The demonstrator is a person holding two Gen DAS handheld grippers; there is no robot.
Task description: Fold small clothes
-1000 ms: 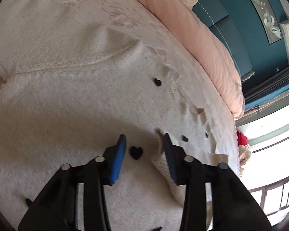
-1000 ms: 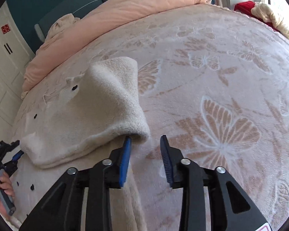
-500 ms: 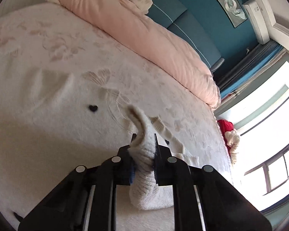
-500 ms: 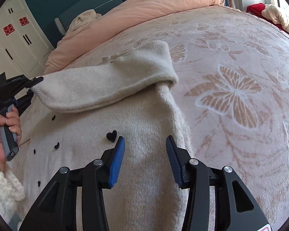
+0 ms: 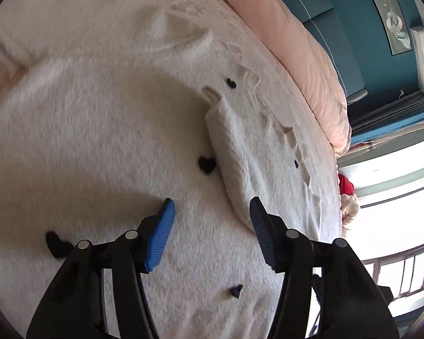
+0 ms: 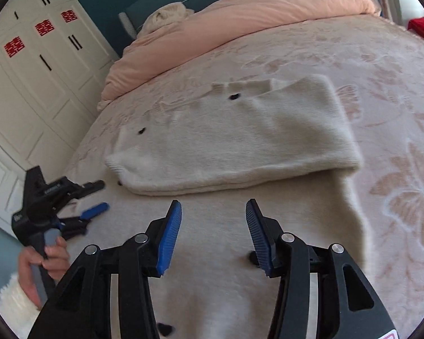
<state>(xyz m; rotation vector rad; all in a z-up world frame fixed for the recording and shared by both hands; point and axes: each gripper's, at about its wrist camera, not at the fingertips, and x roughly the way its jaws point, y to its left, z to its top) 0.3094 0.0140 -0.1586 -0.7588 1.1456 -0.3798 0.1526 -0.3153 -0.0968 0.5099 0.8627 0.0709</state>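
Both claws are hanging open and empty: our left claw [image 5: 210,209], its jaws just reopened, and right claw [image 6: 213,212] over the cream sweater [image 6: 240,147], sleeve folded across, on the butterfly-patterned bed [image 6: 395,113] by white wardrobes [image 6: 28,84].

My left gripper [image 5: 210,206] has just opened its jaws, nothing between them. My right gripper [image 6: 213,212] hangs with jaws apart, empty. My left hand [image 6: 43,265] grips its handle.
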